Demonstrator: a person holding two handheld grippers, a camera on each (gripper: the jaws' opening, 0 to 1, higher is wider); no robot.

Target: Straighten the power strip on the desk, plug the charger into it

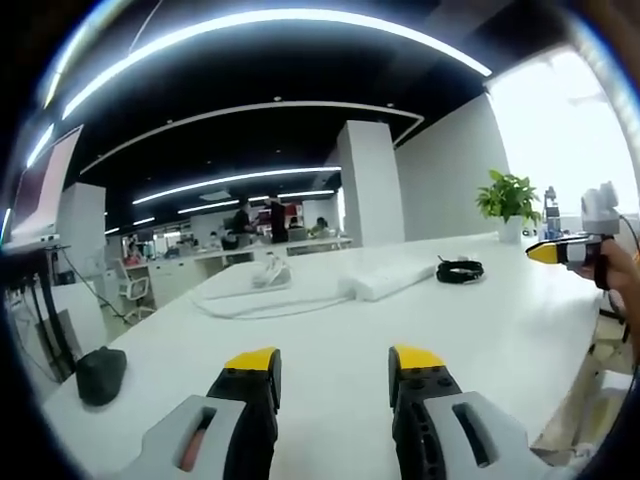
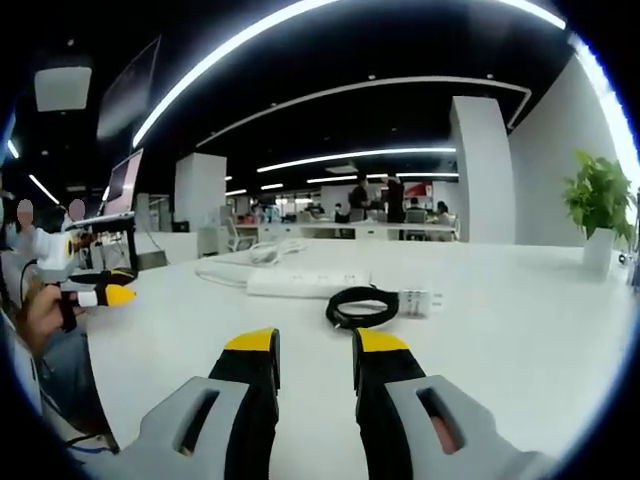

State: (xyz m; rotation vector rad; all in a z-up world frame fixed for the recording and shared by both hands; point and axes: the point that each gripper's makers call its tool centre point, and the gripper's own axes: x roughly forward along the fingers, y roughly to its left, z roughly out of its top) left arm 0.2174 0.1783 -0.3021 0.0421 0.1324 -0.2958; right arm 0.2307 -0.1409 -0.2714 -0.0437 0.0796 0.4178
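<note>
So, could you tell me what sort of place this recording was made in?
Most likely an open-plan office: a long white desk holding a power strip and coiled charger cable, rows of workstations with people behind, and curved ceiling light strips overhead.

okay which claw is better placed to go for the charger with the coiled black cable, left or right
Probably the right. In the right gripper view the right claw is open and the charger lies straight ahead of it, in front of the power strip. From the left claw, also open, the charger sits farther off, to the right.
</note>
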